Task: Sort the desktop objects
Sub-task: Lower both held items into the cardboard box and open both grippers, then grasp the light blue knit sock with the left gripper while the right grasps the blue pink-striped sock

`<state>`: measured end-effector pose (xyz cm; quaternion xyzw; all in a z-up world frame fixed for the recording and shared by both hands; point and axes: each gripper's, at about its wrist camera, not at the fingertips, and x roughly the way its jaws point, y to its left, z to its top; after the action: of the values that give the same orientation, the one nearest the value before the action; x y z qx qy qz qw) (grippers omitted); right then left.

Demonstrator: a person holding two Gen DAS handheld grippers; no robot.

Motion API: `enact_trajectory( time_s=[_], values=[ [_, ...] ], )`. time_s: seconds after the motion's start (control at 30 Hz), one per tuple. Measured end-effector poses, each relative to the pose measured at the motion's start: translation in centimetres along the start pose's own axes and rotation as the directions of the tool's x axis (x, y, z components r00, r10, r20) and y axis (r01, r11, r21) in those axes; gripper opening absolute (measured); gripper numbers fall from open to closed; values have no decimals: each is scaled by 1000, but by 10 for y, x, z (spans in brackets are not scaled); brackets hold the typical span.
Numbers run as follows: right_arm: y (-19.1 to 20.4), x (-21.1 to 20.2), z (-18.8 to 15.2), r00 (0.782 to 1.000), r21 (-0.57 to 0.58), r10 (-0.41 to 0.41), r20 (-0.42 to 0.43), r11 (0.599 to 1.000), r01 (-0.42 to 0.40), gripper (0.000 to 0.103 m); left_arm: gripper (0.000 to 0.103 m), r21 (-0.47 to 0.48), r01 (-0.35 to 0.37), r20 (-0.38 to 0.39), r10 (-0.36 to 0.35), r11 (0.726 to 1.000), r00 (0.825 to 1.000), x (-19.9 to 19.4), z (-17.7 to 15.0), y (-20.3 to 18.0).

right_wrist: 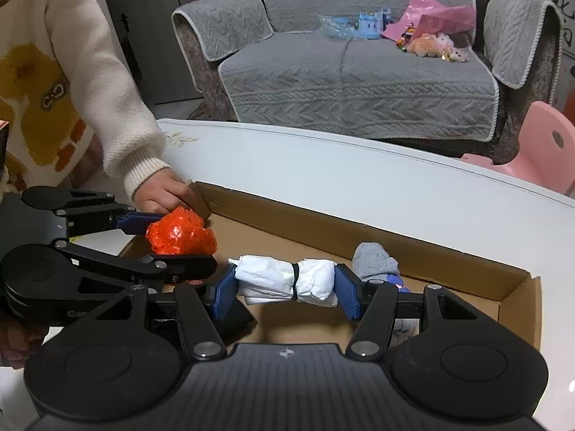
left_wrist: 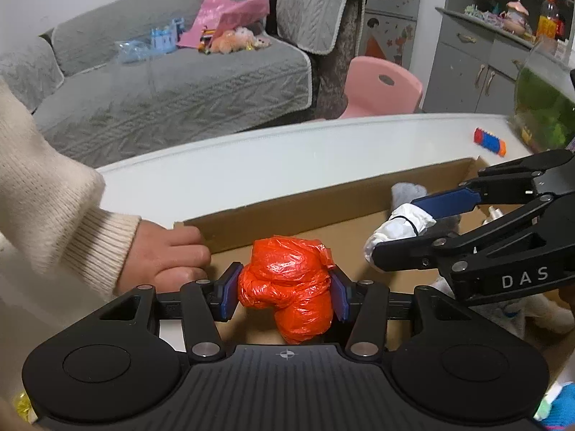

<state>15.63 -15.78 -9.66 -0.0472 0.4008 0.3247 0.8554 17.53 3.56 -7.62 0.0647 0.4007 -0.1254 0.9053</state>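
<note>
Sitting clamped btwn left tongs: orange bag bundle, over cardboard box.

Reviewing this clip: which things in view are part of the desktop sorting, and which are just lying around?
Part of the job:
- orange bag bundle, held in the left hand-held gripper
- white bundle, held in the right hand-held gripper
- cardboard box
- grey sock in the box

Lying about:
- toy block on the table
- toys on the sofa
- pink chair
- fish tank
</note>
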Motion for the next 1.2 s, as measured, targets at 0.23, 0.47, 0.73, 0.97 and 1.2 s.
enact_trajectory(
  time_s=[0.23, 0.47, 0.73, 0.97, 1.2],
  values=[
    [4, 7, -1, 999, -12, -37, -10, 999, 36, 56, 73, -29, -16, -13, 15, 999, 1000, 4, -3, 8],
    [4, -6, -2, 999, 4, -42, 20, 999, 42, 60, 81, -23, -4, 28, 5, 1000, 1000, -13, -6, 6],
    [8, -19, 8, 997, -11, -42, 58, 999, 43, 66, 85, -34, 2, 84, 1, 999, 996, -42, 0, 3],
    [27, -86, -35, 993, -121, -5, 116, 992, 19, 73, 94, -10, 46, 188, -43, 999, 981, -111, -39, 0],
    [39, -144, -121, 993, -122, 24, 114, 992, -10, 78, 98, 21, 121, 199, -123, 992, 972, -166, -119, -15]
  ],
)
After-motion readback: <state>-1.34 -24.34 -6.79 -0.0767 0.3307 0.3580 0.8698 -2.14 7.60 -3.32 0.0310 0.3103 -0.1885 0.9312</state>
